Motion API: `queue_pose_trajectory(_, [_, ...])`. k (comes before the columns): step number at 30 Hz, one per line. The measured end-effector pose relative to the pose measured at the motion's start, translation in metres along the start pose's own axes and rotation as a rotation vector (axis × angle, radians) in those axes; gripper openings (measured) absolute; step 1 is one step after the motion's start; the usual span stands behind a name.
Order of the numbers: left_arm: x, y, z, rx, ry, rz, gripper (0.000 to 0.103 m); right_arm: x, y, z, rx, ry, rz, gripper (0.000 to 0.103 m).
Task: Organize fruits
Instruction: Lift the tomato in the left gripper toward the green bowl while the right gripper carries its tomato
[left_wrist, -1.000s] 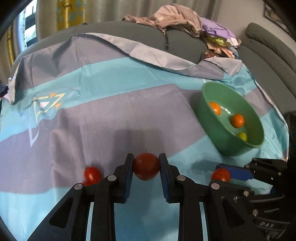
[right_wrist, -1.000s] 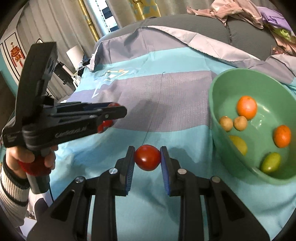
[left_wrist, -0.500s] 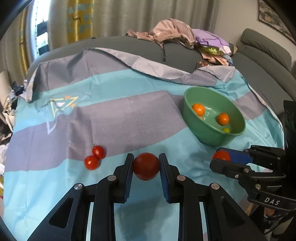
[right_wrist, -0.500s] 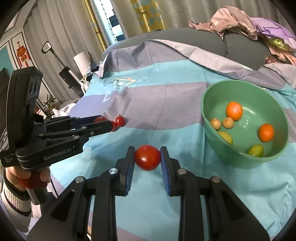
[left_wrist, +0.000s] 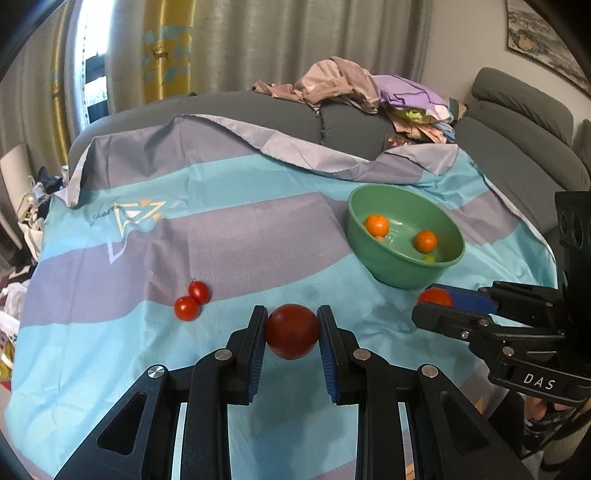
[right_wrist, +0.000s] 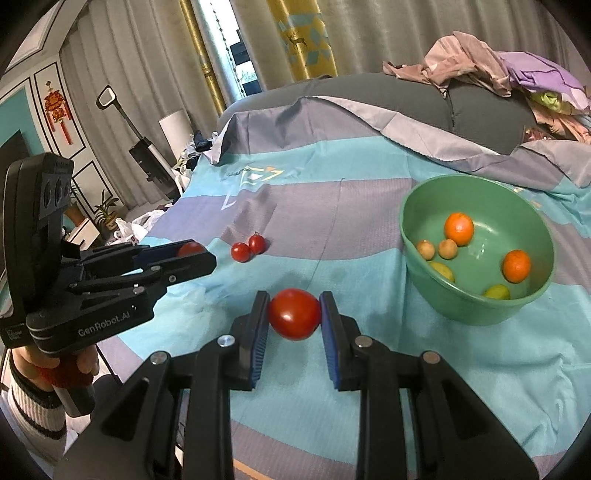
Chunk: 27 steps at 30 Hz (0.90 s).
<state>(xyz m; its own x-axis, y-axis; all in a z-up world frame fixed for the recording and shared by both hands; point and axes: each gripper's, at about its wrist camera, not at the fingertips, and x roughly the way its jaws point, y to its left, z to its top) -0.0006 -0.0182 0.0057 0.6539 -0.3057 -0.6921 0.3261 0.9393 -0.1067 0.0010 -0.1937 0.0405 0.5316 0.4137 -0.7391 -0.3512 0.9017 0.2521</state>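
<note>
My left gripper (left_wrist: 292, 338) is shut on a red tomato (left_wrist: 292, 331), held above the striped cloth; it also shows in the right wrist view (right_wrist: 184, 254). My right gripper (right_wrist: 294, 321) is shut on another red tomato (right_wrist: 294, 314); it also shows in the left wrist view (left_wrist: 439, 302). A green bowl (left_wrist: 369, 254) (right_wrist: 424, 291) stands on the cloth to the right and holds two oranges (right_wrist: 458, 229), yellow-green fruits and small tan fruits. Two small red tomatoes (left_wrist: 192, 301) (right_wrist: 248, 247) lie together on the cloth at the left.
A teal and grey striped cloth (left_wrist: 240, 236) covers a grey couch. A heap of clothes (left_wrist: 354, 86) lies on the couch back behind the bowl. Curtains and a window (right_wrist: 236, 62) stand beyond; a vacuum (right_wrist: 147, 158) and bags are on the floor at the left.
Both grippers have risen and pulled back from the cloth, each still holding its tomato. The bowl and the two small tomatoes now look smaller and farther off.
</note>
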Motion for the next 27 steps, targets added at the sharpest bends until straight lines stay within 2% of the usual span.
queue_pose_trajectory(18, [-0.012,-0.012,-0.003,0.01,-0.013,-0.007,0.027,-0.018,-0.003,-0.004,0.012,-0.037,-0.003,0.028])
queue_pose_trajectory(27, [-0.016,-0.011,0.019,-0.008,-0.027,-0.082,0.027,-0.024,-0.02,0.001,0.038,-0.069,-0.014,0.028])
